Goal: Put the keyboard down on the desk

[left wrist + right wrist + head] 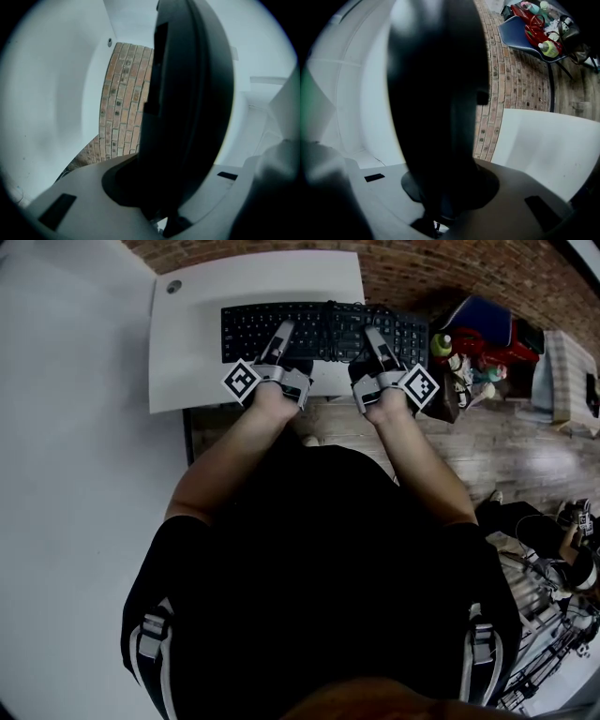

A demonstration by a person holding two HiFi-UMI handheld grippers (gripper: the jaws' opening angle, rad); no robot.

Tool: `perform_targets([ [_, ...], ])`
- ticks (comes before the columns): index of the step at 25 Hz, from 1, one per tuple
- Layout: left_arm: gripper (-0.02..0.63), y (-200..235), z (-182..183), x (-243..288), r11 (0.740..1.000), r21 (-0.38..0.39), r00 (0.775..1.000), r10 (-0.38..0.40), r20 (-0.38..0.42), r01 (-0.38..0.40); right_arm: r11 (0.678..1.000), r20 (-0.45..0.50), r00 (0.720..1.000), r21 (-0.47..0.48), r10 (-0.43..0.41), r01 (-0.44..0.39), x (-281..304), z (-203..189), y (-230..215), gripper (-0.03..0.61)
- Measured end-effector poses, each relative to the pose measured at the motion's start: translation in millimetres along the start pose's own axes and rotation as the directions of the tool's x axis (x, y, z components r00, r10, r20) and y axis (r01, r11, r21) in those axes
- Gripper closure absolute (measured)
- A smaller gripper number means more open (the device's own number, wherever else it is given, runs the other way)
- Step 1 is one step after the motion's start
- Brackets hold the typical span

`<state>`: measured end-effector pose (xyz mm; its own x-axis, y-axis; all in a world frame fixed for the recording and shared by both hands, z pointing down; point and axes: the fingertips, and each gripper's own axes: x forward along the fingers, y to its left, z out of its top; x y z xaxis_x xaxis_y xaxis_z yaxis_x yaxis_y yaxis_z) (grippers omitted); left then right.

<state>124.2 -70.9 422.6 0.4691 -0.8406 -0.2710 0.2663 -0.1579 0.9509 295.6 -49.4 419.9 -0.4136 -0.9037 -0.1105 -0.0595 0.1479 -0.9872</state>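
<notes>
Left gripper (280, 337): jaws clamped on near edge of black keyboard (326, 330), left half. Right gripper (376, 341): jaws closed on same edge, right half. In both gripper views keyboard fills gap between jaws as dark slab. Keyboard extends lengthwise over white desk (187, 352), right end past desk's right edge; resting on top or held just above, not discernible. Beyond desk: brick wall (422, 268). Right of desk: blue chair (483, 313) loaded with clutter, on wood floor (506, 446).

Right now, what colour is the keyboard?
The keyboard is black; the head view shows it best.
</notes>
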Motion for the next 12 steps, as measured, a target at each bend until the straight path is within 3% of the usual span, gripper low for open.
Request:
perform_targets([
  [12, 0.514, -7, 16, 15, 1.000, -0.021, 1.000, 0.018, -0.010, -0.018, 1.000, 0.015, 1.000, -0.004, -0.013, 0.013, 20, 1, 6, 0.472],
])
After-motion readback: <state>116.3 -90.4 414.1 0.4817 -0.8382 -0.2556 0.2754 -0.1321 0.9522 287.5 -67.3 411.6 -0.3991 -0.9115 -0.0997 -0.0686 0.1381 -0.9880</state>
